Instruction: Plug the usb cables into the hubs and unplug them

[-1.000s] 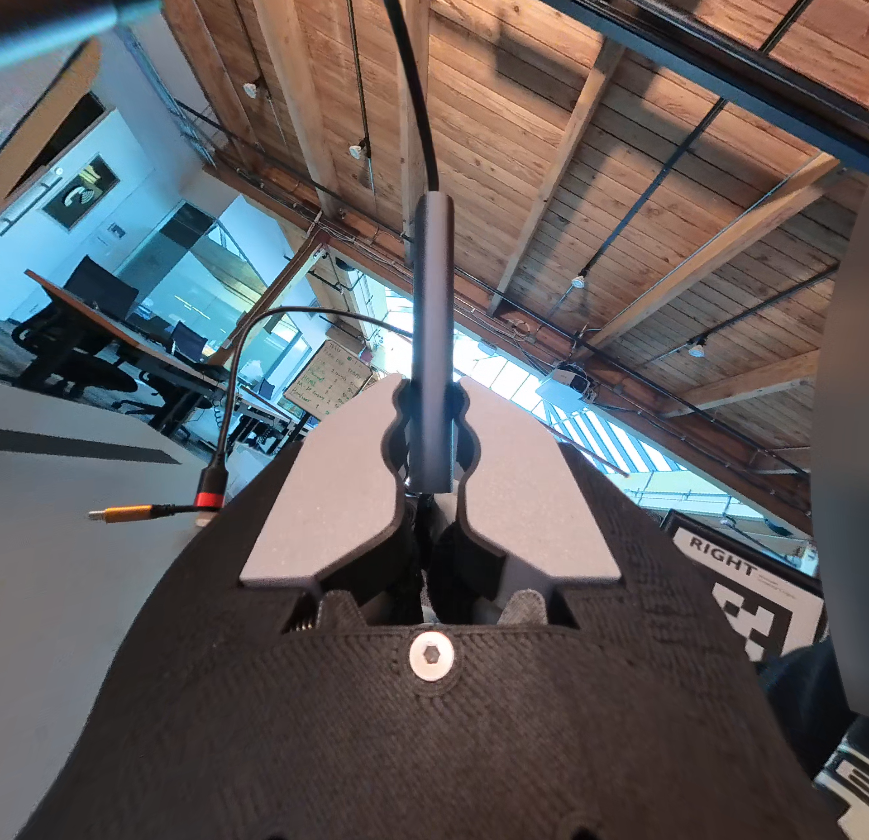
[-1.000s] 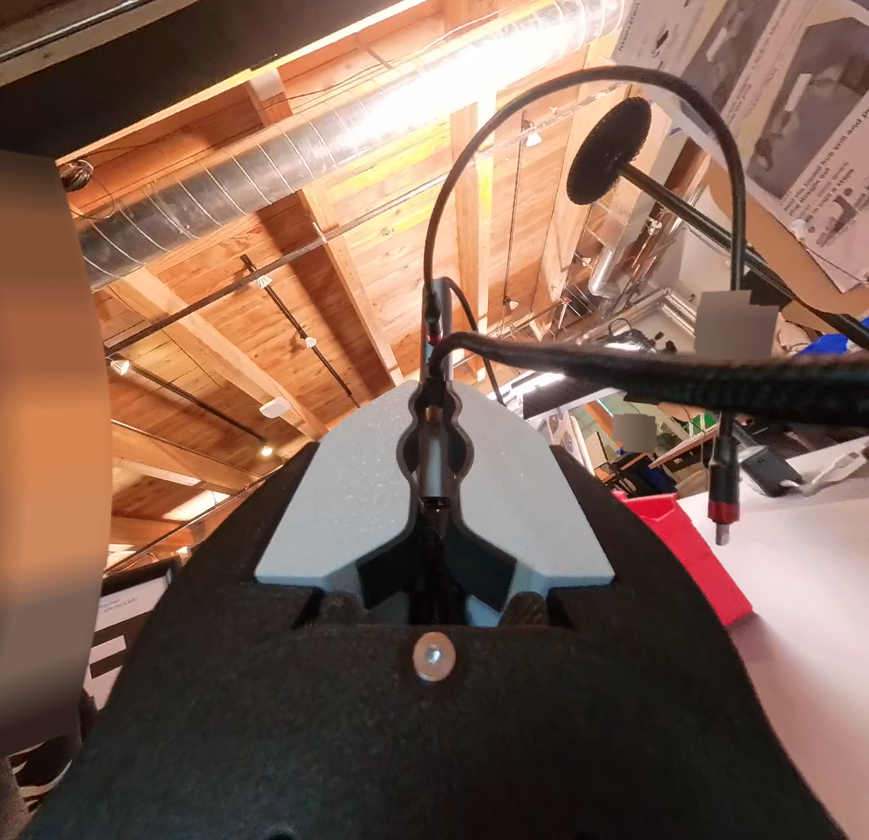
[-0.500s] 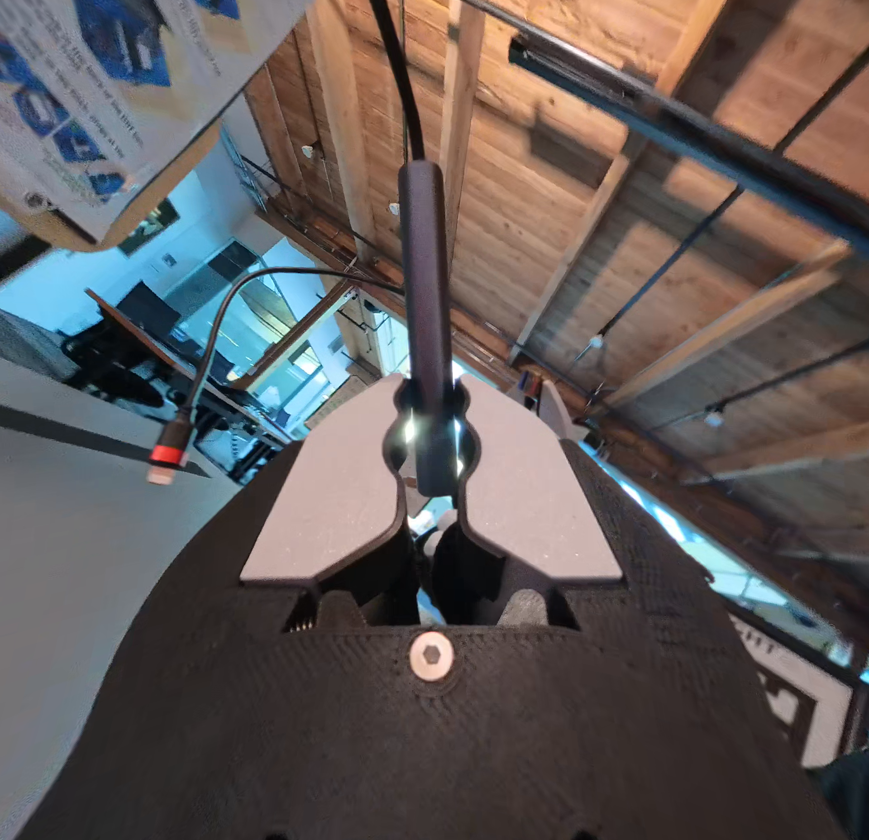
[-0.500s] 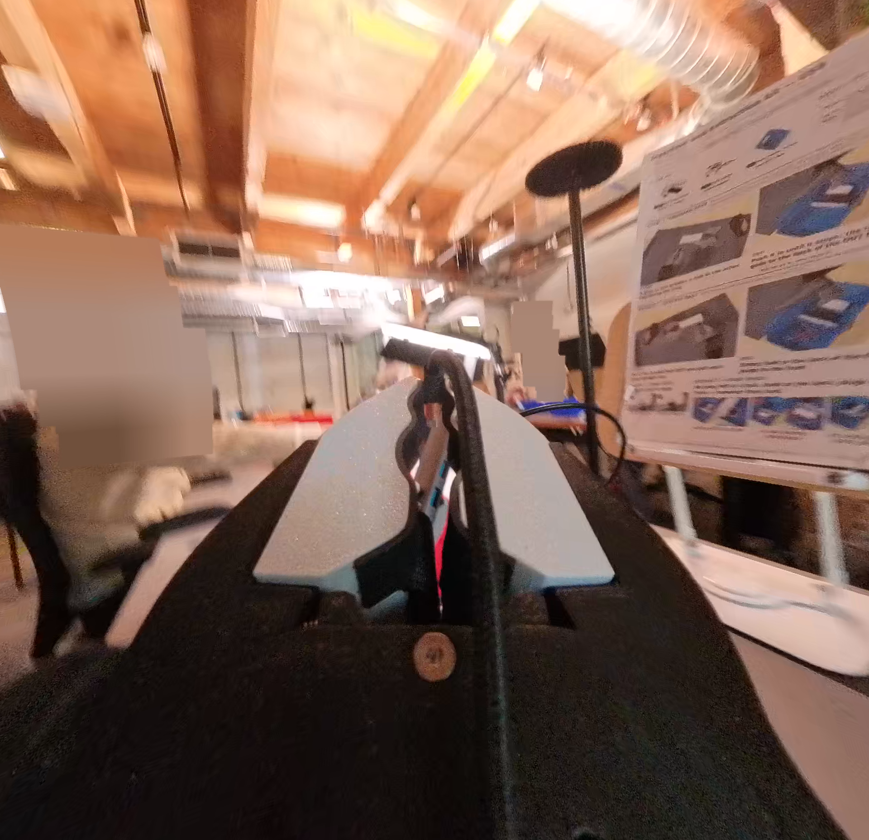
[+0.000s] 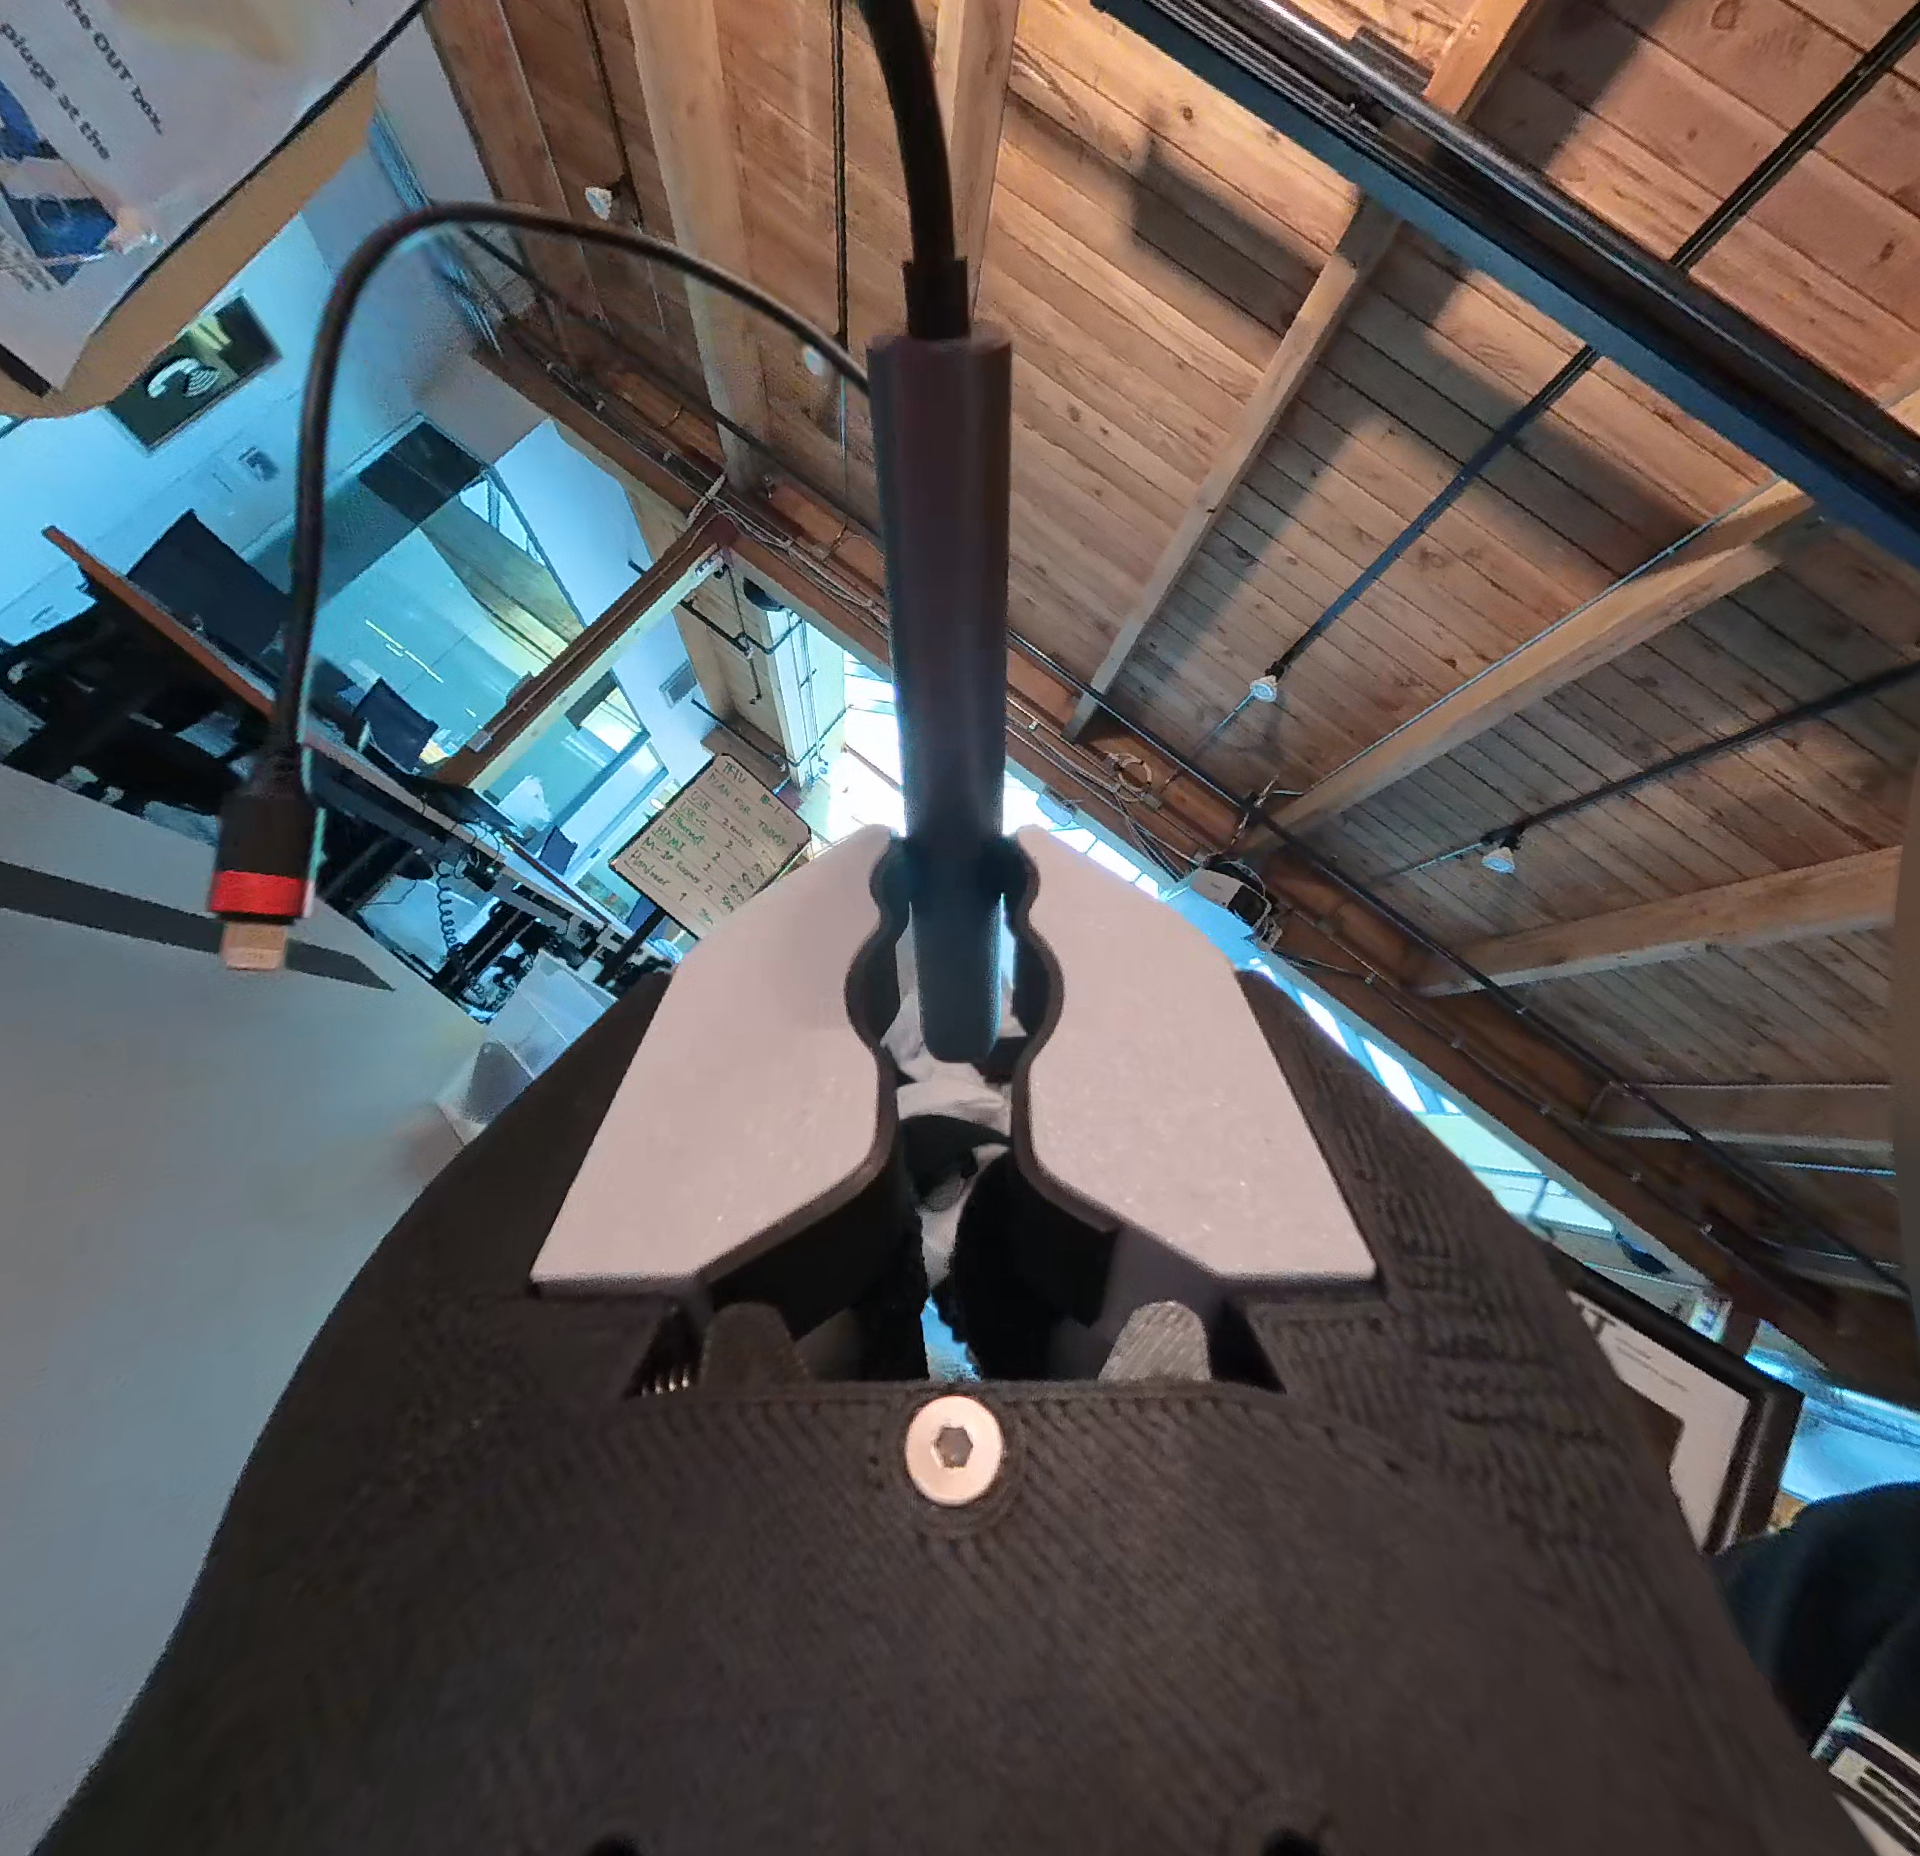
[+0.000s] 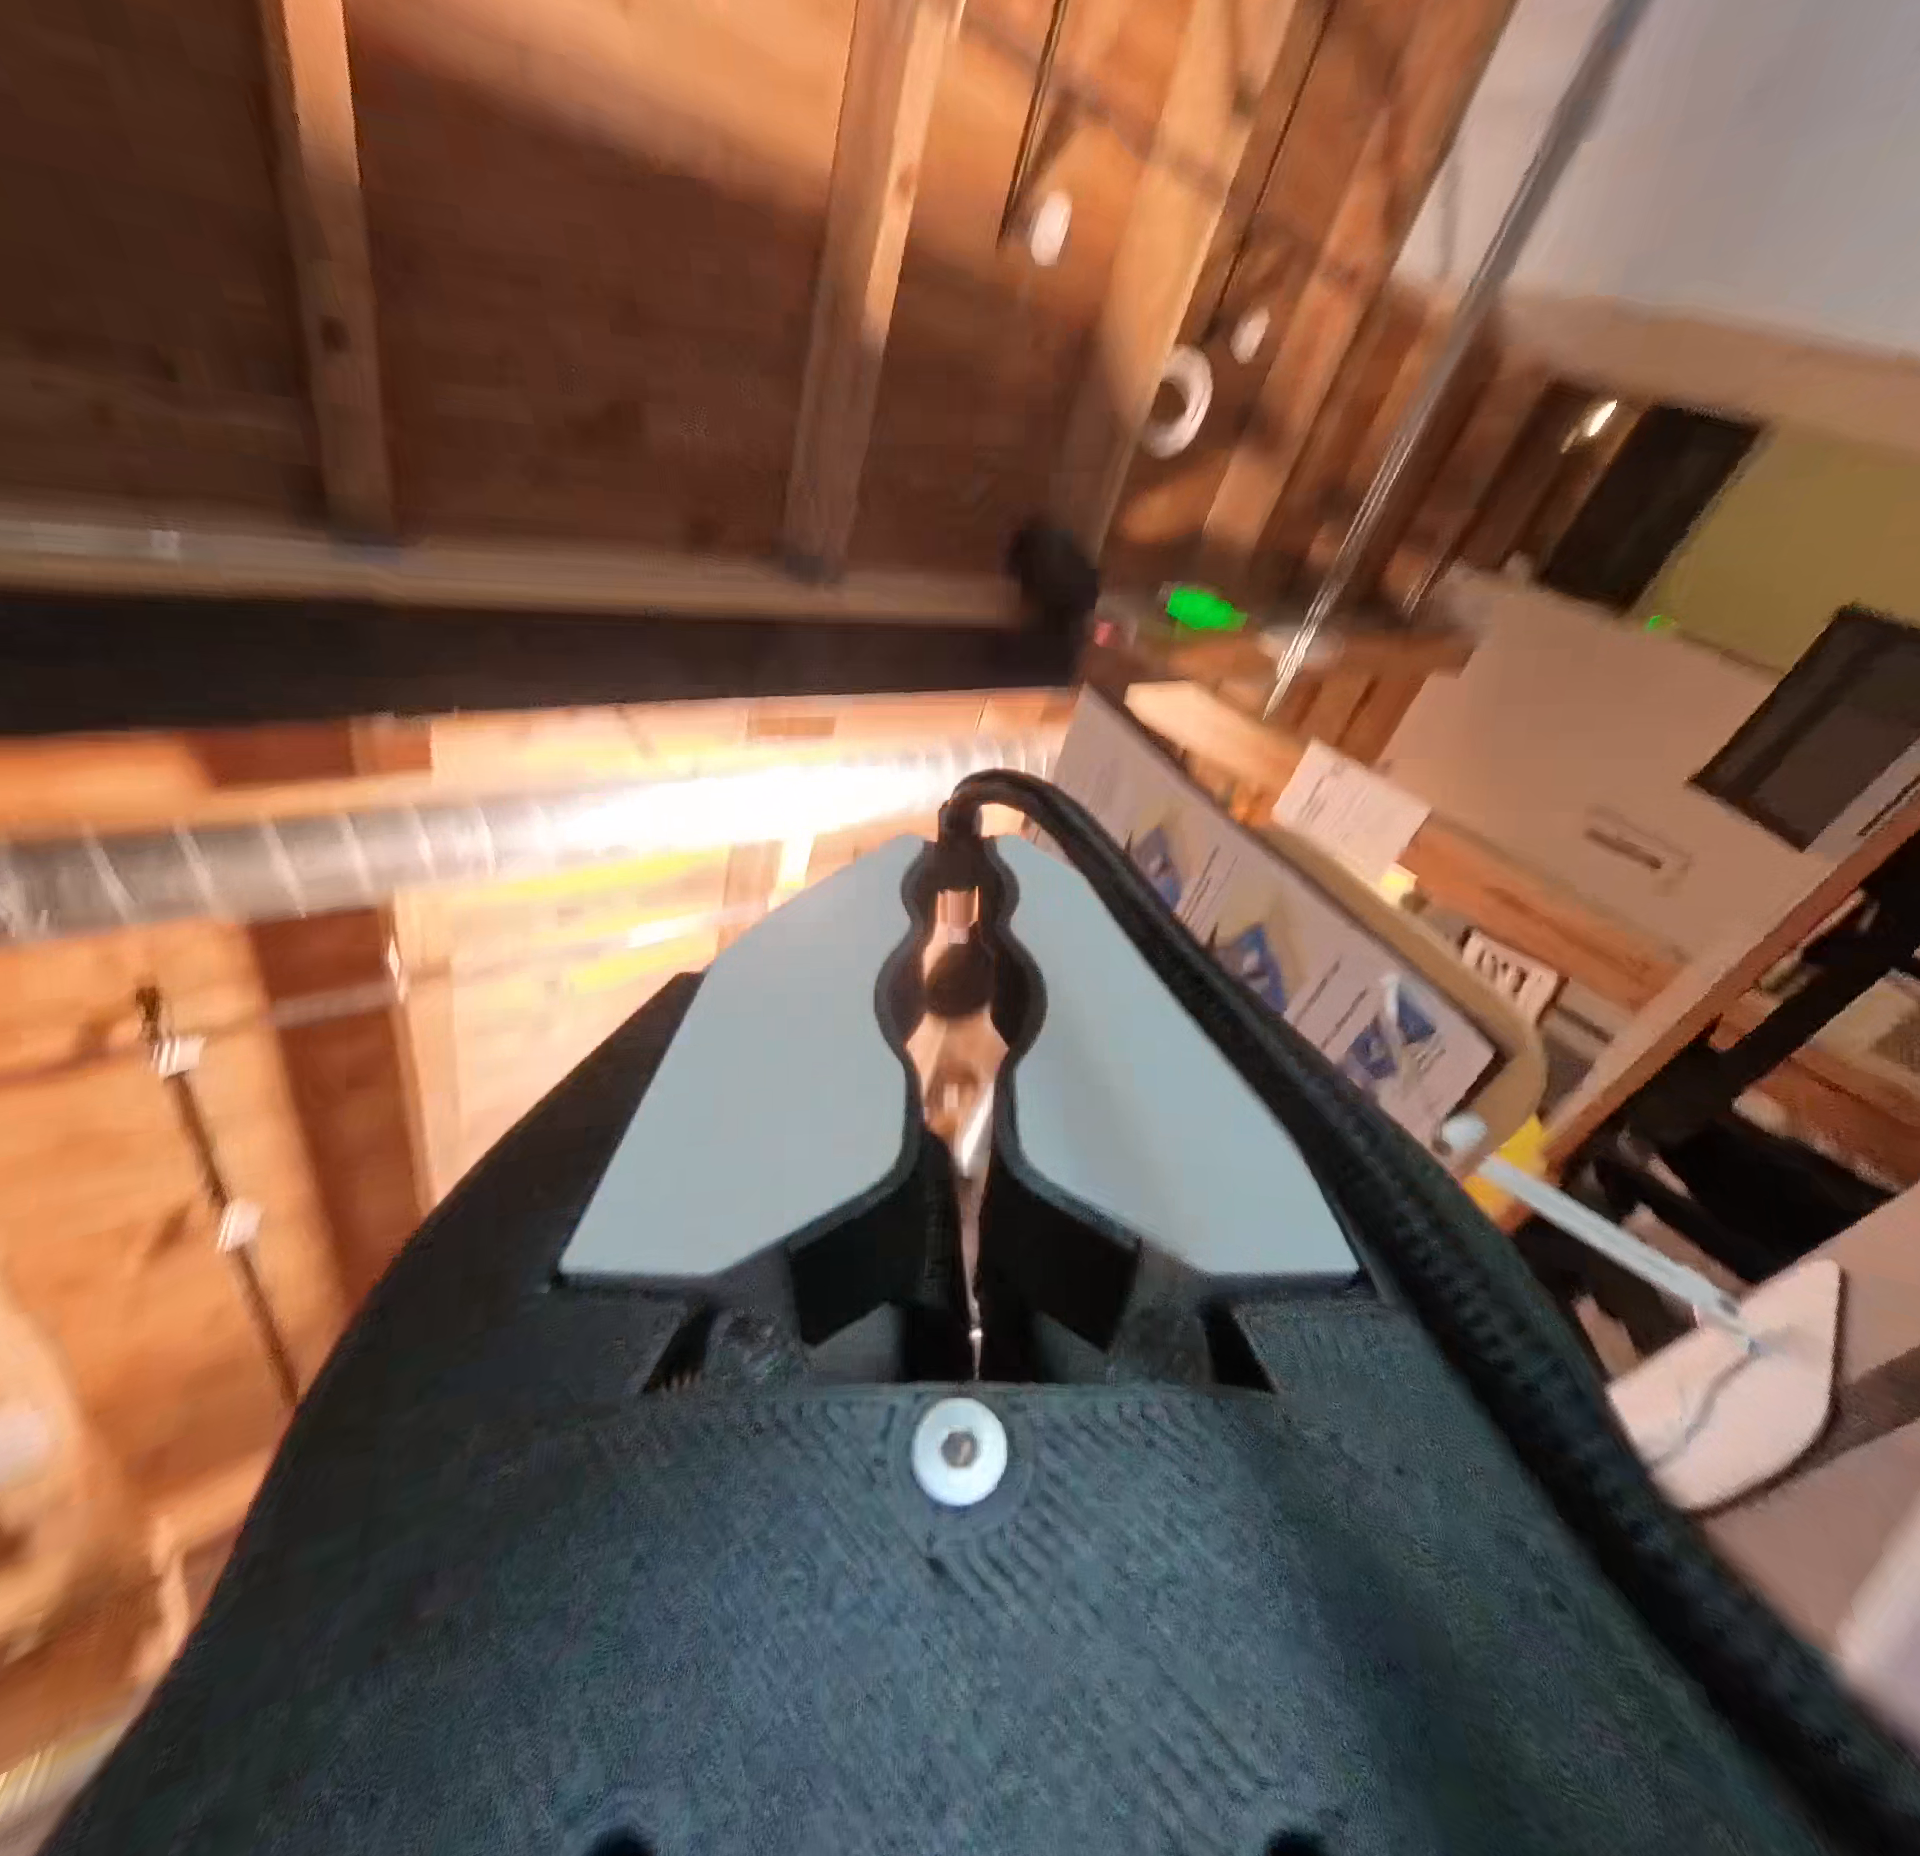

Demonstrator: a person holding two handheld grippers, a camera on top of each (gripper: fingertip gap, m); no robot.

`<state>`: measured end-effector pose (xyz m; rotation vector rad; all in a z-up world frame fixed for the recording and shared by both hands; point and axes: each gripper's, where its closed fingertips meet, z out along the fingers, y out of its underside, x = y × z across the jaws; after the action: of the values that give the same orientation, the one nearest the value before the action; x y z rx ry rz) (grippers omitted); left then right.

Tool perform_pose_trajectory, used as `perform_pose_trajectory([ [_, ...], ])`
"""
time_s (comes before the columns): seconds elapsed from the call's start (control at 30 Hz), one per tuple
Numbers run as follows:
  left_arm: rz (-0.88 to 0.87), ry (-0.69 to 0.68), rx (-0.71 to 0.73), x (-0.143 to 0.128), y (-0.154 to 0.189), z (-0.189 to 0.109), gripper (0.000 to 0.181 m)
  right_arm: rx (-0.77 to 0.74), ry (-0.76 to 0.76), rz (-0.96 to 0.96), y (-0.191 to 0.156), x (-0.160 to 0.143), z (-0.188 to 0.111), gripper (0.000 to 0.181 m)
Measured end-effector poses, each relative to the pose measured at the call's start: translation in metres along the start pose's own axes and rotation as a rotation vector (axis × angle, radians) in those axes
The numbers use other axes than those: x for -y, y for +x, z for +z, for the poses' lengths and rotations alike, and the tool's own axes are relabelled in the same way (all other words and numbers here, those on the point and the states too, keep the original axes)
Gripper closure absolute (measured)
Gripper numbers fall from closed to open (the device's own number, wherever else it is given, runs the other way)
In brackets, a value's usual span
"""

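Observation:
My left gripper (image 5: 951, 850) is shut on a slim dark grey hub (image 5: 940, 653), held upright towards the wooden ceiling. A thick black lead (image 5: 914, 92) leaves the hub's top. A thin black cable (image 5: 322, 435) arcs from behind the hub to the left and ends in a hanging black plug with a red band (image 5: 260, 861). My right gripper (image 6: 961, 871) is shut on a metal USB plug (image 6: 956, 933) held between its grey fingers (image 6: 790, 1079). The plug's thick braided black cable (image 6: 1351, 1131) bends back over the right finger. This view is blurred.
A white table surface (image 5: 156, 1235) lies at lower left in the left wrist view. A poster board (image 5: 156, 92) hangs at upper left. In the right wrist view, a white table edge (image 6: 1766, 1391) and poster boards (image 6: 1299, 933) lie to the right. One gripper's finger ends stand about 25 centimeters off the other's.
The right gripper has swung round with its plug, so its view now shows ceiling and a far wall. The left gripper tilted slightly; the hanging red-banded plug has swung lower at left.

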<state>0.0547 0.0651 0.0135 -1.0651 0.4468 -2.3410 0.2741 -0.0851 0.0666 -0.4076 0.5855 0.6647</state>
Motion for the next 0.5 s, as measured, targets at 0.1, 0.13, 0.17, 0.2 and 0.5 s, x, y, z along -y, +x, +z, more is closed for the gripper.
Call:
perform_pose_trajectory([
  [0.1, 0.046, -0.02, 0.009, -0.001, 0.002, 0.001, 0.165, -0.071, 0.312, 0.115, 0.023, 0.031, -0.028, 0.174],
  [0.13, 0.061, -0.028, 0.007, -0.001, 0.003, 0.001, 0.165, -0.106, 0.4, 0.174, 0.035, 0.038, -0.04, 0.174],
  [0.17, 0.072, -0.035, 0.004, -0.002, 0.005, 0.002, 0.165, -0.135, 0.442, 0.227, 0.046, 0.04, -0.047, 0.175],
  [0.2, 0.083, -0.043, 0.001, -0.003, 0.006, 0.003, 0.165, -0.146, 0.432, 0.24, 0.05, 0.037, -0.047, 0.174],
  [0.5, 0.087, -0.074, -0.007, -0.009, 0.007, 0.005, 0.165, -0.135, 0.318, 0.037, 0.029, 0.022, -0.031, 0.139],
])
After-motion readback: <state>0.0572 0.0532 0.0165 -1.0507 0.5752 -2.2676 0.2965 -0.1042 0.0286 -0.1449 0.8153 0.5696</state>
